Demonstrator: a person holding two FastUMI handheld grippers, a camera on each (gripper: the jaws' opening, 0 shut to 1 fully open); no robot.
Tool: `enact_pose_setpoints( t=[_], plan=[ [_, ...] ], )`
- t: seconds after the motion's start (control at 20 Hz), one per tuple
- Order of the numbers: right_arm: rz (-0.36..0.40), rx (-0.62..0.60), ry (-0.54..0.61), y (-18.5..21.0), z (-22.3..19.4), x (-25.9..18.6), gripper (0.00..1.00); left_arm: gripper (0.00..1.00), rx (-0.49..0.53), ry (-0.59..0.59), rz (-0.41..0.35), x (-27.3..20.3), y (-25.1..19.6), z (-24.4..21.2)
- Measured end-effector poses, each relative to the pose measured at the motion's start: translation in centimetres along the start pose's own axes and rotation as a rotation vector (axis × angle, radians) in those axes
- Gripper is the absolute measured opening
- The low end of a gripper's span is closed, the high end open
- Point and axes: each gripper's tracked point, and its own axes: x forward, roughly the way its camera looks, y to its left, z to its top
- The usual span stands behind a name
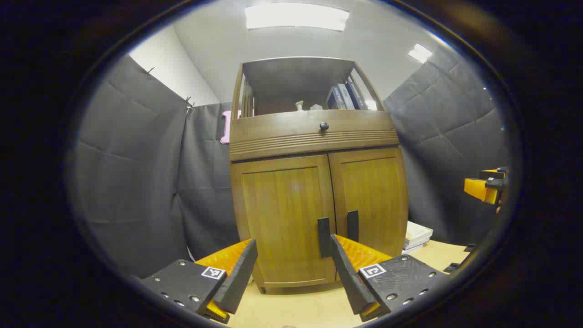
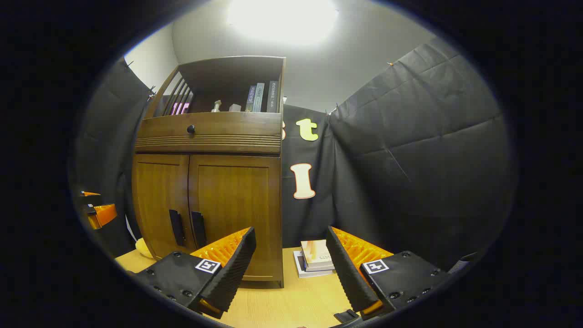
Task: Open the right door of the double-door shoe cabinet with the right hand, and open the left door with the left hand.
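A brown wooden shoe cabinet (image 1: 314,136) (image 2: 209,136) stands on a light wooden table, both doors closed. The left door (image 1: 284,218) (image 2: 159,200) and right door (image 1: 371,196) (image 2: 237,205) each carry a dark vertical handle near the middle seam: left handle (image 1: 323,237) (image 2: 176,228), right handle (image 1: 352,225) (image 2: 199,229). My left gripper (image 1: 291,269) is open in front of the left door, a short way off it. My right gripper (image 2: 291,269) is open, right of the cabinet, apart from it. The right gripper (image 1: 485,187) also shows at the right edge of the left gripper view.
A drawer with a round knob (image 1: 324,125) sits above the doors, under an open shelf with books (image 1: 346,96). A stack of books (image 2: 314,257) lies on the table (image 2: 282,305) right of the cabinet. Black cloth walls close in on both sides.
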Motion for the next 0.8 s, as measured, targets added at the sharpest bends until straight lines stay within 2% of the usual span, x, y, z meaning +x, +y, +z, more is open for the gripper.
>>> enact_pose_setpoints(
  t=[0.8],
  plan=[
    [0.042, 0.019, 0.005, 1.1, -1.2, 2.6, 0.97, 0.92, 0.026, 0.007, 0.062, 0.2, -0.2, -0.9]
  ],
)
